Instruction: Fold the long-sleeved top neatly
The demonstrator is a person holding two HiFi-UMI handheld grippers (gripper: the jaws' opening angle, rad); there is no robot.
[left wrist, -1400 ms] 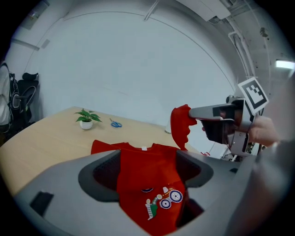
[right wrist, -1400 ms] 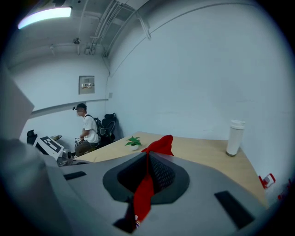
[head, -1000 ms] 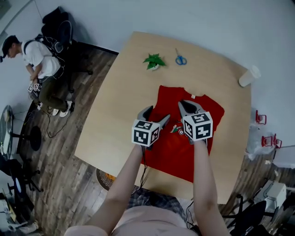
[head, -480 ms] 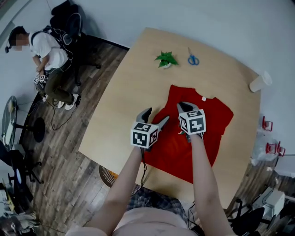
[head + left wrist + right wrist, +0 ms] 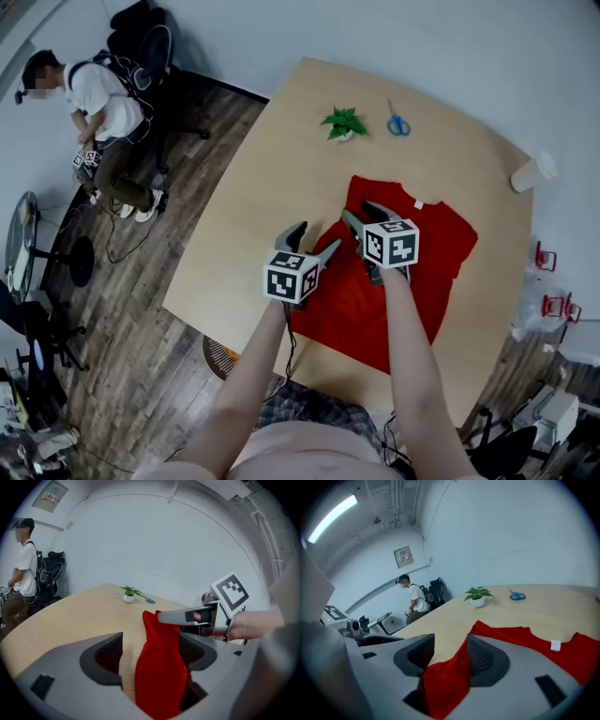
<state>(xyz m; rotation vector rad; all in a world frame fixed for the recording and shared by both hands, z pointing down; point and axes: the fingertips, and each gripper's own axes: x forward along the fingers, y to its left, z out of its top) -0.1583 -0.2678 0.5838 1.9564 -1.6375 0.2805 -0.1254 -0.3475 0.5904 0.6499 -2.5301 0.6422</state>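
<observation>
Red top (image 5: 427,281), folds inside open left gripper (image 5: 316,236), inside right gripper (image 5: 360,212) just opening

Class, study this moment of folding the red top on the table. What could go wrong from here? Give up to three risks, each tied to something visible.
1. The jaws of the right gripper have just been opening with a fold of the red top between them. The cloth could snag on a pad and drag crooked.
2. The open jaws of the left gripper straddle bunched cloth. Pressing that flat may set a crease.
3. The grippers sit close together and might collide.
</observation>
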